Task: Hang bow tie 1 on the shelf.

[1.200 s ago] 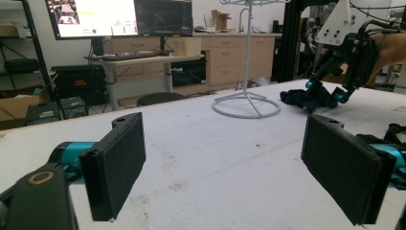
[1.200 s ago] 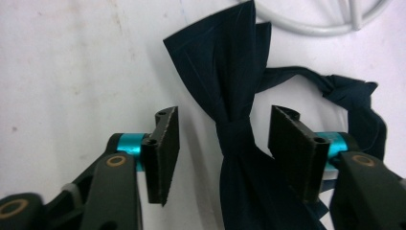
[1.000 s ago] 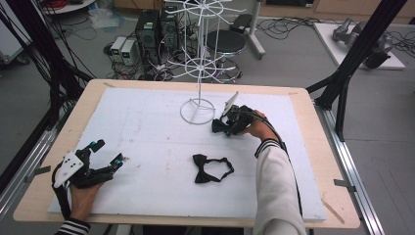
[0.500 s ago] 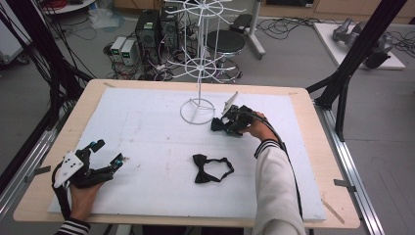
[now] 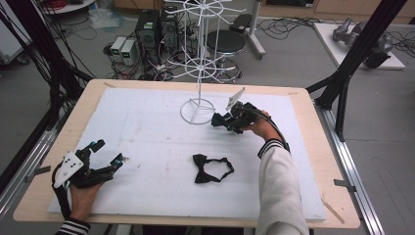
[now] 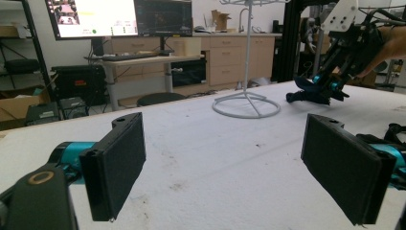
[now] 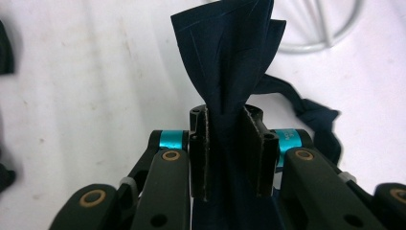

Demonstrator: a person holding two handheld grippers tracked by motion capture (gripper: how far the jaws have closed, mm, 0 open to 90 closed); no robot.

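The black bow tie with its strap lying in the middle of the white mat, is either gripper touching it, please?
No, the black bow tie lies alone on the white mat, apart from the left gripper and the right gripper.

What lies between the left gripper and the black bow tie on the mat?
Nothing: in the high view, bare white mat separates the open left gripper from the black bow tie.

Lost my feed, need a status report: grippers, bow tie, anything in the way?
Right gripper shut on navy bow tie, beside wire rack's base. Left gripper open, idle. Black bow tie lies mid-table. Nothing in the way.
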